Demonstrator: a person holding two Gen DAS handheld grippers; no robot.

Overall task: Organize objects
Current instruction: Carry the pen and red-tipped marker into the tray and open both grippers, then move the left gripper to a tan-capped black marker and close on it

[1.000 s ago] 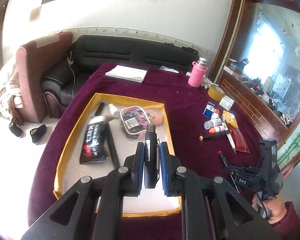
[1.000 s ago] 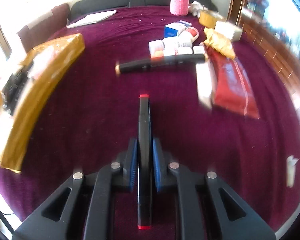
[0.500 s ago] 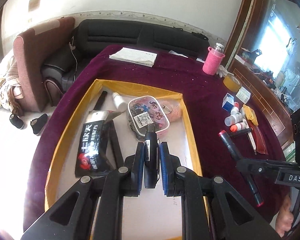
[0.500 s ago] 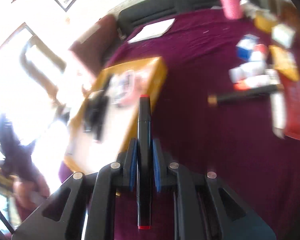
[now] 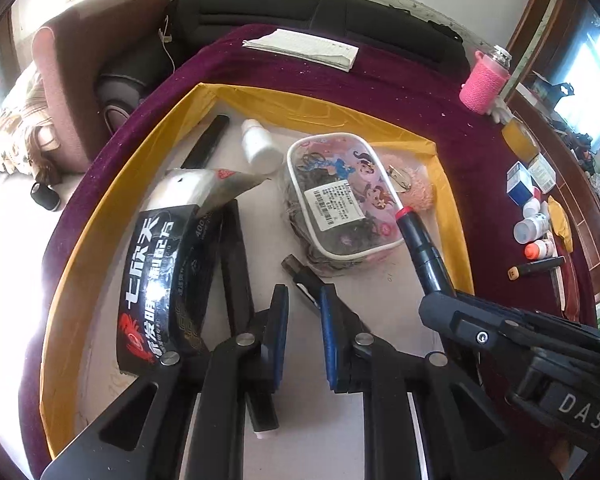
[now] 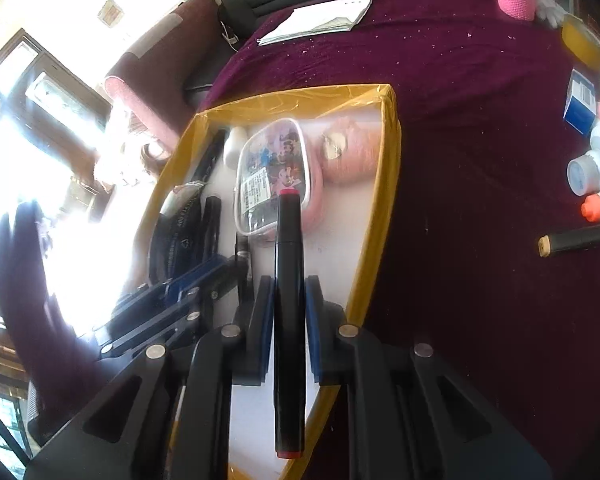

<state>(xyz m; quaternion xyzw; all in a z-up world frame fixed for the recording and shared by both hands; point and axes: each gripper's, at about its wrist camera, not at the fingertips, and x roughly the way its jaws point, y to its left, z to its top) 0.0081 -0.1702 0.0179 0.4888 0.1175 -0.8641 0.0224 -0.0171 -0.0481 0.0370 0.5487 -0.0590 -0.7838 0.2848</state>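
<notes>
A yellow-rimmed tray [image 5: 324,114] on the purple cloth holds a black packet [image 5: 160,280], a cartoon pouch [image 5: 340,196], a white bottle [image 5: 258,148] and black pens. My left gripper [image 5: 304,312] is open low over the tray floor; a black pen [image 5: 300,272] lies on the tray between and just beyond its fingertips. My right gripper [image 6: 288,296] is shut on a black marker with red ends [image 6: 288,264], held over the tray's right part near the pouch [image 6: 272,176]. The marker [image 5: 420,240] and the right gripper also show in the left wrist view.
On the cloth right of the tray lie small bottles [image 6: 592,168], a blue box [image 6: 580,102], a black marker with a yellow tip [image 6: 580,240] and a tape roll [image 5: 520,138]. A pink cup [image 5: 484,84] and folded paper [image 5: 304,48] sit at the far side. A sofa stands behind.
My left gripper has opened and let the black pen down onto the tray floor. My right gripper has carried the red-ended marker left, from over the cloth to over the tray.
</notes>
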